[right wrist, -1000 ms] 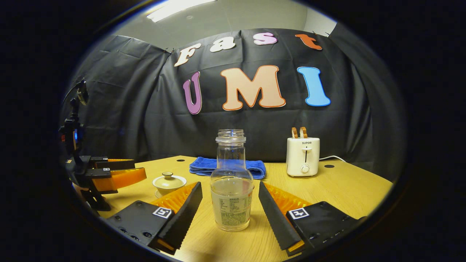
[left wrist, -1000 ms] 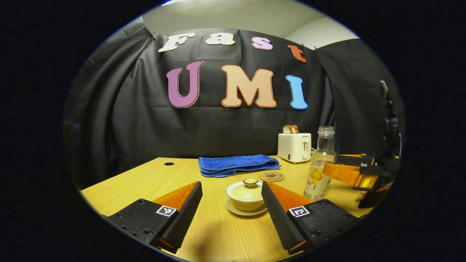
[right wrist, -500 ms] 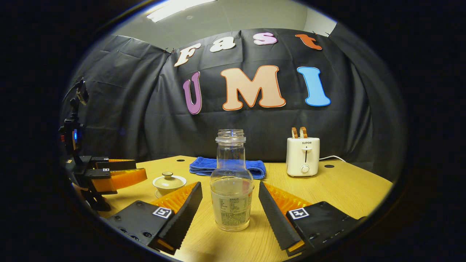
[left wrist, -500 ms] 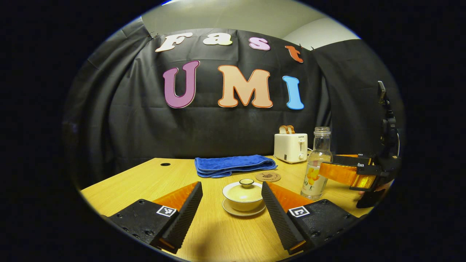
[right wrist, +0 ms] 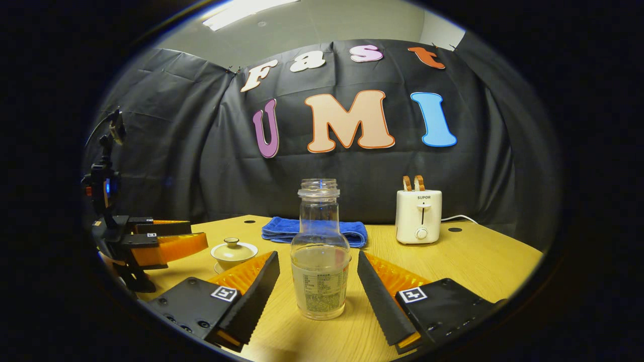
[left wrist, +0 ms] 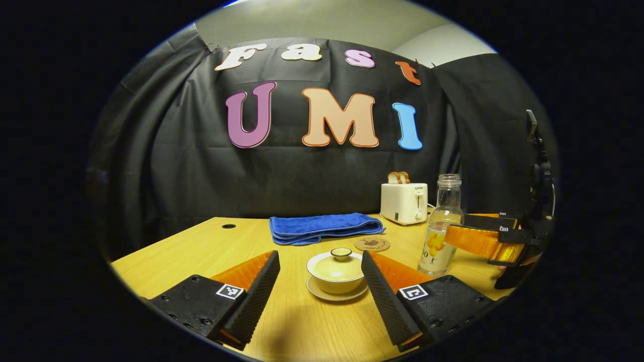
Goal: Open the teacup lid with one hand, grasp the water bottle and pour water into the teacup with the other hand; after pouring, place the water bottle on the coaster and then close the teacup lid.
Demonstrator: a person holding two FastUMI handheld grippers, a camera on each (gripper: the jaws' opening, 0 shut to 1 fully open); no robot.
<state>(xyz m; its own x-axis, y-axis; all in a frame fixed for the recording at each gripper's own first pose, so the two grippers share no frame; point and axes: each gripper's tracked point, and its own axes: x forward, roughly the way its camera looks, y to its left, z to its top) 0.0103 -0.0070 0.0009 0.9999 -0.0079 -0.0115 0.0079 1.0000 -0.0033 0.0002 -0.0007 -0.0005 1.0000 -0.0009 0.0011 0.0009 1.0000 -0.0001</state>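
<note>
A: Which step is in hand?

B: Looks like the very start, approx. The left gripper is lining up w/ the lidded teacup, which is sitting on its saucer on the wooden table. Lid is on, knob up top. Nothing's lifted yet.

A: And the left gripper – holding anything?

B: No. Fingers are standing wide apart, gripping nothing; the cup is showing between them but farther off, not touching.

A: Right side?

B: The right gripper is facing the water bottle. Fingers spread wide here too, one each side of the bottle, w/ a clear gap both sides – no contact. Bottle's upright, uncapped, partly filled. In the left gripper view it's standing just right of the cup.

A: Next move?

B: My guess: left needs to be advancing and dropping so the fingers are bracketing the lid's knob, then closing on it – small target, so centring matters. Right needs to be closing on the bottle body, squarely, so the glass isn't slipping when tilted.

A: Where's the coaster?

B: The round coaster is lying behind the cup, in front of the blue towel; toaster is farther back by the wall. Coaster's bare, ready for the bottle later.

A: Risks?

B: Open bottle neck – a bump while gripping could be spilling water.
</note>
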